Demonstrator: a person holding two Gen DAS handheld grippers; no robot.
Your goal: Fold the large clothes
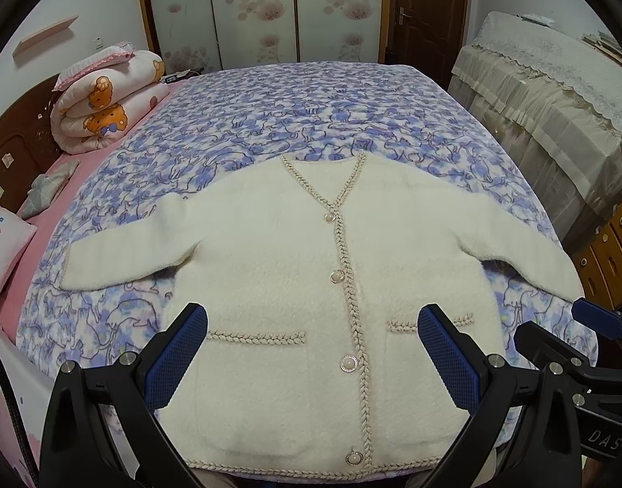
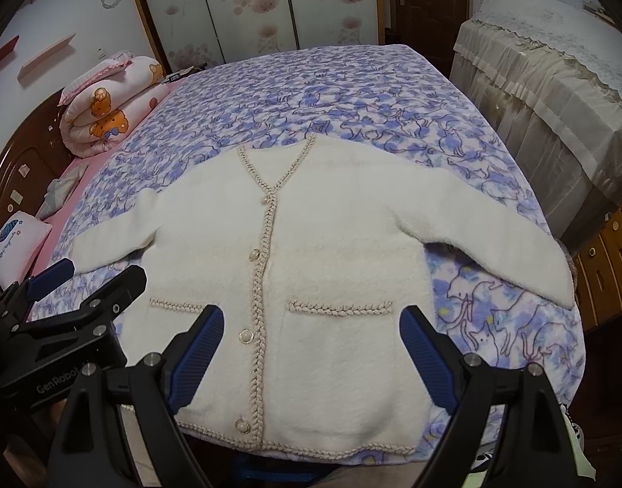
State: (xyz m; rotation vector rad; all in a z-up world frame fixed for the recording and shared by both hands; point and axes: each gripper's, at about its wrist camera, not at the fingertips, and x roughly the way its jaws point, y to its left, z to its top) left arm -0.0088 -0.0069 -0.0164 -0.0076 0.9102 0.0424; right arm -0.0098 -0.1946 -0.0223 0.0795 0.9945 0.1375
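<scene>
A cream fluffy cardigan (image 1: 278,268) with braided trim and pearl buttons lies flat, front up, sleeves spread, on the blue floral bedspread (image 1: 311,114). It also shows in the right wrist view (image 2: 331,252). My left gripper (image 1: 313,354) is open and empty, hovering above the cardigan's lower hem. My right gripper (image 2: 311,349) is open and empty, hovering above the right pocket near the hem. The right gripper shows at the right edge of the left wrist view (image 1: 587,337); the left gripper shows at the left of the right wrist view (image 2: 66,284).
A rolled pink quilt (image 1: 107,101) and a small pillow (image 1: 5,244) lie at the bed's left by the wooden headboard (image 1: 18,150). A lace-covered cabinet (image 1: 555,93) and wooden drawers (image 1: 612,260) stand at the right. Wardrobe doors (image 1: 262,8) are behind.
</scene>
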